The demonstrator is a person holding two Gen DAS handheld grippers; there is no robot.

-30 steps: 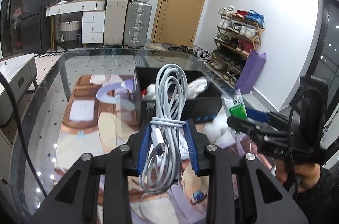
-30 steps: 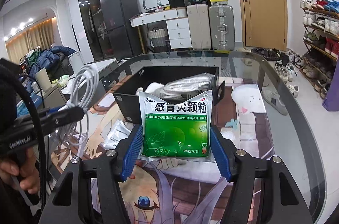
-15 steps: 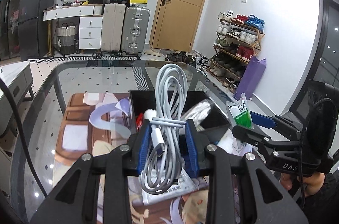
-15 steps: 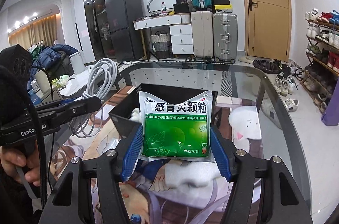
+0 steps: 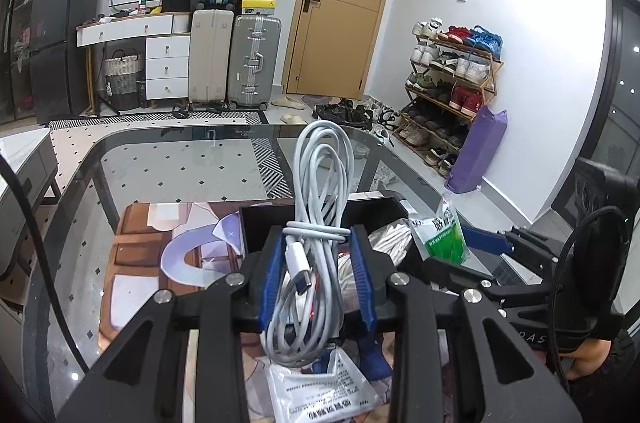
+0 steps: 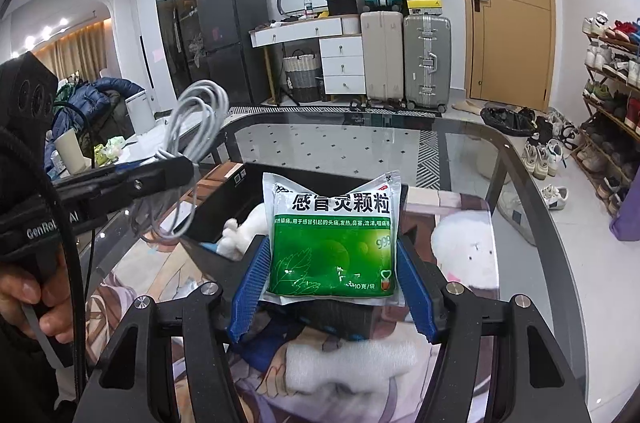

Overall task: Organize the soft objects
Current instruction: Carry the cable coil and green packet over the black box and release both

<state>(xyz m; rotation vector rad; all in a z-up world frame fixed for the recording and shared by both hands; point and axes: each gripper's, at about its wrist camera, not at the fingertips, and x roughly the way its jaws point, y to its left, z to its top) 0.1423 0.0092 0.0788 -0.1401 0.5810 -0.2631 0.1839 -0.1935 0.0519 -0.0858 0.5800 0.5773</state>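
Note:
My left gripper (image 5: 318, 275) is shut on a coiled white charging cable (image 5: 320, 207) and holds it above the near edge of a black open box (image 5: 256, 223). My right gripper (image 6: 334, 287) is shut on a green medicine packet (image 6: 334, 235), held above the box (image 6: 224, 211). The packet also shows at the right of the left wrist view (image 5: 440, 235). The cable shows at the left of the right wrist view (image 6: 192, 127). A white plush (image 6: 240, 231) and a silvery bag (image 5: 390, 239) lie in the box.
The box stands on a printed mat (image 5: 132, 263) on a glass table (image 5: 168, 159). A white printed packet (image 5: 324, 395) lies under my left gripper. A white round plush (image 6: 464, 247) and a white folded cloth (image 6: 348, 363) lie on the mat beside the box.
Both grippers have risen and tilted up while keeping hold of the cable and the packet. The box now sits lower in both views.

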